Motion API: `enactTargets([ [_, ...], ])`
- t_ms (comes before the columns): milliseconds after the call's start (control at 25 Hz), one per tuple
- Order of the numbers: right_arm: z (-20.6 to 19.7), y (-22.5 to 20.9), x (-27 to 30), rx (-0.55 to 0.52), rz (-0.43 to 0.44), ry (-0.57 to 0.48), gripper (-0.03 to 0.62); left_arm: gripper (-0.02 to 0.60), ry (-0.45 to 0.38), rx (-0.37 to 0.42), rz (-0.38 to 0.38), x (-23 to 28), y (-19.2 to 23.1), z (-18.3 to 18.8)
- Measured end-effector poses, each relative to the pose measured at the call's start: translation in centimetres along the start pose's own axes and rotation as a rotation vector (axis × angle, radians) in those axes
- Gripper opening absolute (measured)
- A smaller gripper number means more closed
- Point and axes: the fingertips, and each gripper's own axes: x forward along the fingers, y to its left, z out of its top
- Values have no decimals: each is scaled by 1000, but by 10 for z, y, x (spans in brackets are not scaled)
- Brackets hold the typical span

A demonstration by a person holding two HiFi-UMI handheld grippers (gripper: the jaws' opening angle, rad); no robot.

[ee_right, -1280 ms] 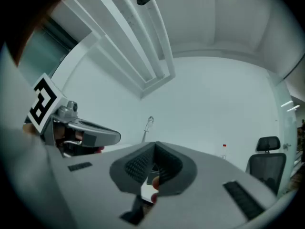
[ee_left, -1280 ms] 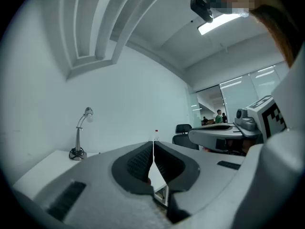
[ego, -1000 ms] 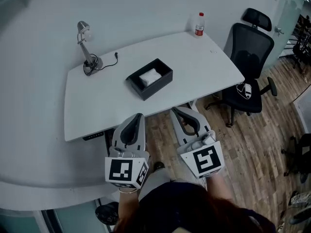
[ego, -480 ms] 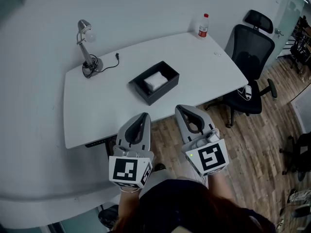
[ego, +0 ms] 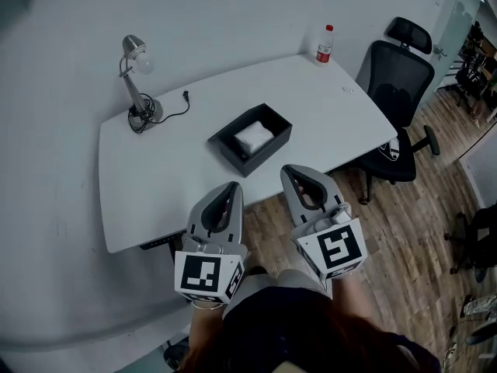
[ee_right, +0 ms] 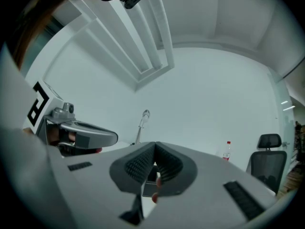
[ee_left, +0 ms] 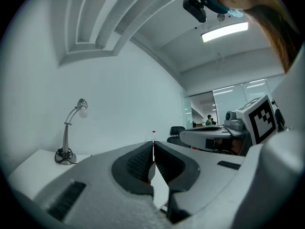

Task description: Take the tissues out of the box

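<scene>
The left gripper [ego: 231,186] has its jaws pressed together, the ribbed pads meeting along a thin line in the left gripper view, and nothing sits between them. The right gripper [ego: 292,170] is closed in the same way: in the right gripper view its pads touch at the tip and hold nothing. Both grippers are held side by side in front of the person, pointing level toward the table [ego: 155,185]. In the head view their tips reach only about as far as the table's near edge, and most of each body shows over the wooden floor [ego: 404,231]. Neither gripper touches anything. The box [ego: 268,154] is black and open at the top. It lies near the middle of the table, turned at an angle to the edge and ahead of both grippers, roughly in line with the gap between them and apart from both tips. The tissues [ego: 254,137] show as a white stack inside it, below the rim. A lamp [ego: 133,76] stands at the table's far left corner and a bottle [ego: 324,43] at its far right corner, both well apart from the box. A chair [ego: 396,92] stands off the table's right end.
</scene>
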Motion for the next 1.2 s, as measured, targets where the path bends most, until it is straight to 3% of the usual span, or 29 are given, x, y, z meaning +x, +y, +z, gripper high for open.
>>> enactTargets([
  [600, -4, -9, 27, 28, 8, 44, 17, 26, 17, -12, -80, 23, 3, -4],
  [1200, -26, -32, 72, 3, 28, 121, 58, 26, 32, 7, -85, 71, 35, -7],
])
